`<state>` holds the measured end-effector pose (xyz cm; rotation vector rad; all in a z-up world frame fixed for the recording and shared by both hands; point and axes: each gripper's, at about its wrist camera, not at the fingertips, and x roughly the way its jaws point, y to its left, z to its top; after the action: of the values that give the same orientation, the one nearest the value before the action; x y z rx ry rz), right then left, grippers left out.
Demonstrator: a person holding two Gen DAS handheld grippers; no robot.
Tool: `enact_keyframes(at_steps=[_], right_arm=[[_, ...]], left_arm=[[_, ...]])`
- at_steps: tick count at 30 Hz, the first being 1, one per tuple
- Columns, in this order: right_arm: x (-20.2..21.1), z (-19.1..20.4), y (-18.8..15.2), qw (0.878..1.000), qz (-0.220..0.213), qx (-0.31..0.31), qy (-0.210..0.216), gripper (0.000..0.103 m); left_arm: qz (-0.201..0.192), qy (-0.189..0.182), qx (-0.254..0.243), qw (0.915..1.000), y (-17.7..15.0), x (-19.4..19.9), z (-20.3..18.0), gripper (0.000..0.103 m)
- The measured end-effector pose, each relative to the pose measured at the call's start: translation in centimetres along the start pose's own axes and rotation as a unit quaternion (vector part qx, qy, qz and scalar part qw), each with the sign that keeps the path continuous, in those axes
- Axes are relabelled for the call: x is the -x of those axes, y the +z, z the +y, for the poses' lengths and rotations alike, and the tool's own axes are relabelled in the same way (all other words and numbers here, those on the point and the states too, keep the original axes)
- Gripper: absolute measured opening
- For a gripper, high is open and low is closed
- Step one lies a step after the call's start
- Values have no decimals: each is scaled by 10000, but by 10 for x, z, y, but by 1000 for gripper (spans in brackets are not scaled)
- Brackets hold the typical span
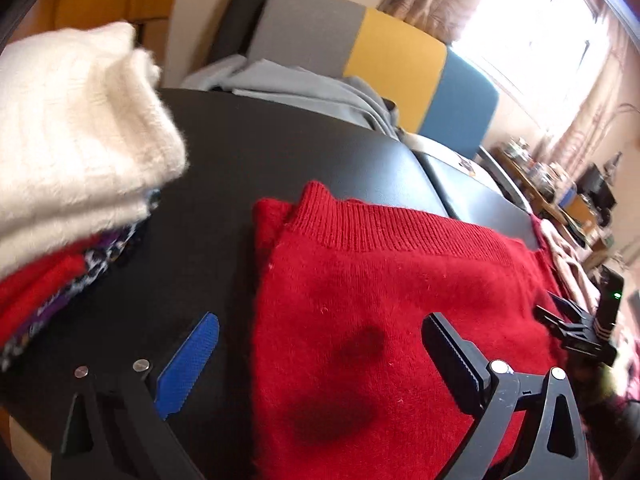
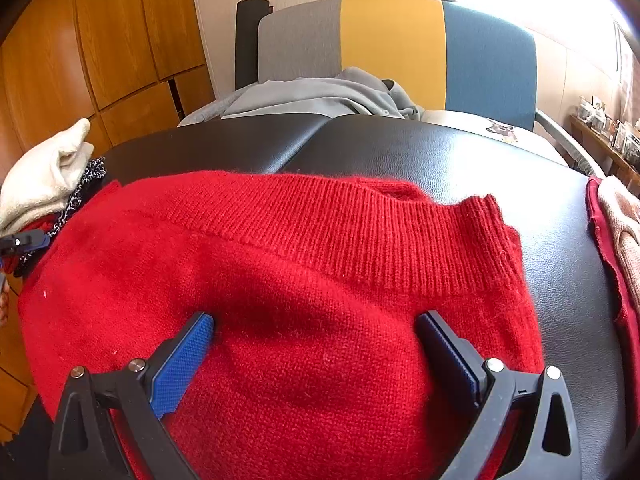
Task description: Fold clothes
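The red sweater (image 2: 280, 280) is fuzzy knit wool with a ribbed hem. Under it, the black table (image 2: 480, 168) looks like glossy, faintly grained leatherette. The cream sweater (image 1: 72, 128) at far left is fluffy. The cabinet (image 2: 100, 40) is smooth varnished wood.

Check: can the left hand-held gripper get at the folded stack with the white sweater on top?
Probably yes. The left hand-held gripper is open and holds nothing, over the red sweater's left edge. The stack, white sweater on top, sits to its left, with only bare black table between.
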<state>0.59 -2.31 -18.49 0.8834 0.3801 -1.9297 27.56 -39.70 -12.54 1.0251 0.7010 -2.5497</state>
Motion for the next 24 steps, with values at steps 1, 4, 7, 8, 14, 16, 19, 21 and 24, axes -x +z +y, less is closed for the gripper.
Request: enact_keyframes(at_steps=[1, 4, 7, 8, 14, 16, 19, 21, 24], right_arm=[[0, 0, 0, 10000, -3, -1, 2, 103], [1, 0, 0, 10000, -10, 9, -8, 103], [2, 0, 0, 10000, -21, -3, 11, 103], [2, 0, 0, 10000, -24, -7, 18, 103], [2, -1, 1, 10000, -40, -29, 59, 103], [2, -1, 0, 10000, -49, -38, 74, 103], [3, -2, 0, 9999, -59, -45, 87, 103], [3, -2, 0, 9999, -65, -51, 97, 103], [4, -1, 0, 9999, -73, -57, 107, 103]], left_arm=[[7, -60, -78, 10000, 5, -3, 2, 102], [330, -270, -161, 9990, 17, -24, 8, 101], [594, -374, -43, 9975, 18, -40, 13, 101], [579, -388, -49, 9976, 18, -41, 13, 101], [702, -438, -75, 9965, 22, -47, 5, 102], [771, -370, -181, 9962, 21, -49, -1, 102], [886, -379, -259, 9950, 21, -51, -6, 102], [968, -591, -182, 9934, 24, -53, -8, 100], [1082, -690, -96, 9917, 29, -53, -5, 63]])
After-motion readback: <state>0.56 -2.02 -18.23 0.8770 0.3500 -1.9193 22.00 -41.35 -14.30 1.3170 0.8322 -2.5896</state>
